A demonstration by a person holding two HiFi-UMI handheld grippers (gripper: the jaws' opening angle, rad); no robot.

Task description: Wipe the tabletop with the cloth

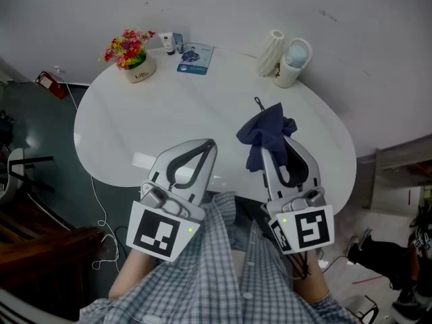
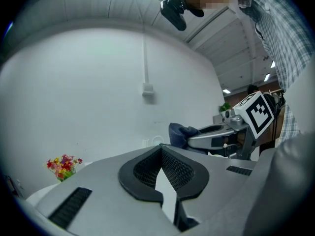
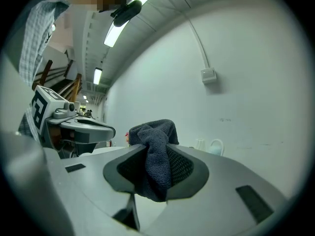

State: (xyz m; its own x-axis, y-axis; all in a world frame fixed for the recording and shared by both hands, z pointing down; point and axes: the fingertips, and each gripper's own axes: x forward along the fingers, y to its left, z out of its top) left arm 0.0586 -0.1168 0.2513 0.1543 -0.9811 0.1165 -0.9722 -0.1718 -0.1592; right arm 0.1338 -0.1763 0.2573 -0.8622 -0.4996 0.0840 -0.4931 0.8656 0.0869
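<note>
The right gripper (image 3: 156, 167) has its jaws closed on the dark blue cloth (image 1: 266, 132), which bunches up above the tips and hides them in the head view; it is over the table (image 1: 135, 127) toward the near right edge, and I cannot tell if the cloth touches the top. The left gripper (image 1: 211, 143) hangs over the near edge with its tips together and nothing between them. The near edge itself is covered by both grippers and the person's checked shirt (image 1: 223, 268), and a flower pot (image 1: 135, 63) and a mug (image 1: 291, 65) stand at the far edge.
</note>
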